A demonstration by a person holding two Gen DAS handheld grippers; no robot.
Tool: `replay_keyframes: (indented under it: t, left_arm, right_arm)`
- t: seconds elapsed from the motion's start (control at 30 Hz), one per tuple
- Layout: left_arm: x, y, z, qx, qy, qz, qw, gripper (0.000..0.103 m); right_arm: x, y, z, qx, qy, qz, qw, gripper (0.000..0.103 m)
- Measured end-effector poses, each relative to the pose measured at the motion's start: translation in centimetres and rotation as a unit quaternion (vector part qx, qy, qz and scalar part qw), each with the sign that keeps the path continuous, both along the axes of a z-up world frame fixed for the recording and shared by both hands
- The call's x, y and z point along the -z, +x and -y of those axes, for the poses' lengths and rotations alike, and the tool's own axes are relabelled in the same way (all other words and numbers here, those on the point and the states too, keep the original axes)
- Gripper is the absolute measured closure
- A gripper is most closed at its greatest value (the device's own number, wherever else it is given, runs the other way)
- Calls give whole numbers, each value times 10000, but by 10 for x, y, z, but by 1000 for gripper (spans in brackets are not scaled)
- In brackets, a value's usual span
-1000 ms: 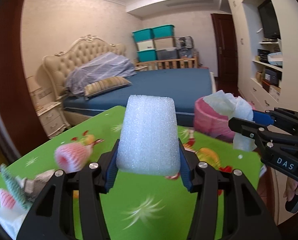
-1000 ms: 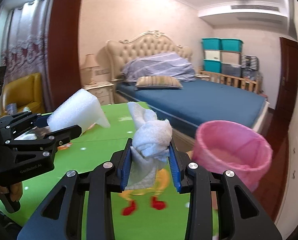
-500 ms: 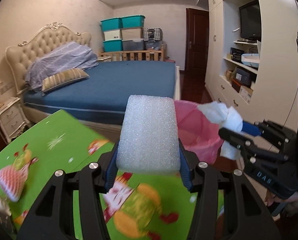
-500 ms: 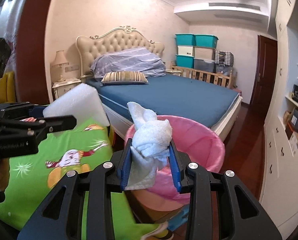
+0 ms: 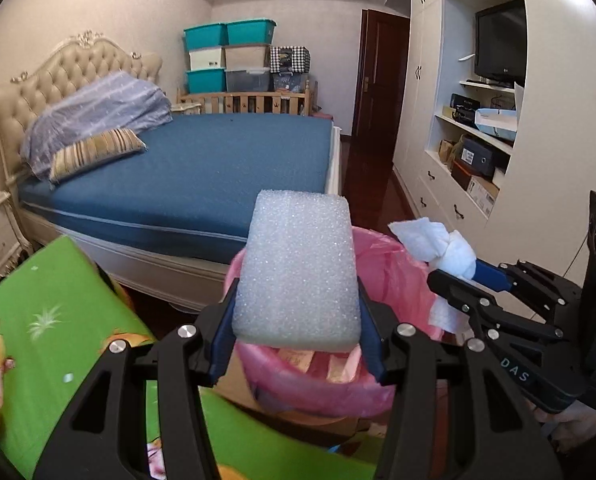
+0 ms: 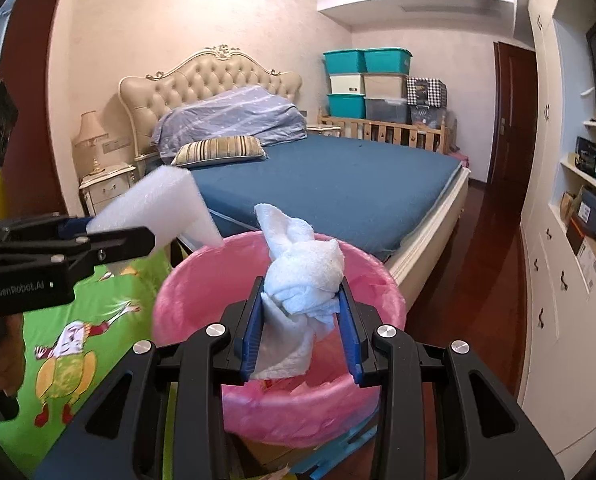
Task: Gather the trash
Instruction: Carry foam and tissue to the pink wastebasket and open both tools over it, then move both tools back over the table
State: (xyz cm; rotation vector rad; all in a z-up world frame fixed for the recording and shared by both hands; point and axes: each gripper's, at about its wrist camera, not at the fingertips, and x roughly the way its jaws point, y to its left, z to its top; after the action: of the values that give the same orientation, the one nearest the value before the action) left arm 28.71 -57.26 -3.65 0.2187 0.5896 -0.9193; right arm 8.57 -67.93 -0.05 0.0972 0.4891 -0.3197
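My left gripper (image 5: 296, 320) is shut on a white foam block (image 5: 298, 264) and holds it above the near rim of the pink-lined trash bin (image 5: 386, 252). My right gripper (image 6: 302, 316) is shut on a crumpled white tissue (image 6: 304, 276) and holds it over the bin's opening (image 6: 202, 276). In the right wrist view the foam block (image 6: 158, 208) and the left gripper (image 6: 110, 240) are at the left, over the bin's left rim. In the left wrist view the tissue (image 5: 438, 248) and the right gripper (image 5: 454, 276) are at the bin's right rim. Some scraps lie inside the bin.
A green cartoon-print table (image 5: 38, 344) lies left of the bin, also in the right wrist view (image 6: 78, 340). A blue bed (image 6: 330, 184) stands behind the bin. White built-in cabinets (image 5: 458, 160) line the right wall. A cardboard box (image 5: 234, 380) sits under the bin.
Both grippers have swung right from over the green table to the pink bin, still holding the foam block and the tissue. The bin is now closer, directly under both.
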Motion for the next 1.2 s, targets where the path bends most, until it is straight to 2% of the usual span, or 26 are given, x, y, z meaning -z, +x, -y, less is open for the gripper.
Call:
replay_keyframes:
  t: [0.13, 0.17, 0.2, 0.23, 0.27, 0.43, 0.53, 0.77, 0.87, 1.07, 1.2]
  left_arm:
    - [1, 14, 20, -41, -66, -84, 9999, 52]
    - [1, 17, 22, -40, -110, -137, 9998, 51]
    - [3, 22, 24, -18, -158, -269, 9995, 43]
    - [4, 27, 25, -15, -182, -389, 9991, 31]
    - [4, 31, 25, -77, -198, -436, 9988, 26]
    - [2, 39, -3, -369, -428, -522, 9970, 16]
    - [-1, 36, -26, -573, -392, -332, 9970, 6]
    - [-4, 17, -86, -1032, -146, 8, 9946, 5]
    - [-2, 6, -117, -1244, 116, 175, 9920, 5]
    - [1, -23, -185, -1450, 394, 421, 9877, 5]
    - [0, -56, -234, -1475, 539, 769, 9846, 5]
  right_arm:
    - [4, 13, 8, -78, -44, -52, 9999, 67]
    - [6, 16, 11, -107, -36, -49, 9999, 61]
    - [9, 17, 13, -123, -21, -52, 9999, 46]
    - [13, 18, 17, -72, -11, -22, 10000, 40]
    - [13, 19, 19, -52, 12, 5, 10000, 35]
    - [15, 5, 29, 98, 271, 161, 9995, 33]
    - [12, -5, 26, 143, 323, 221, 9991, 33]
    - [3, -23, -4, 67, 276, 216, 9994, 24]
    - [3, -24, -27, 0, 283, 171, 9995, 19]
    - [15, -17, -85, -357, 462, -59, 9983, 18]
    - [23, -6, -134, -863, 528, -253, 9945, 18]
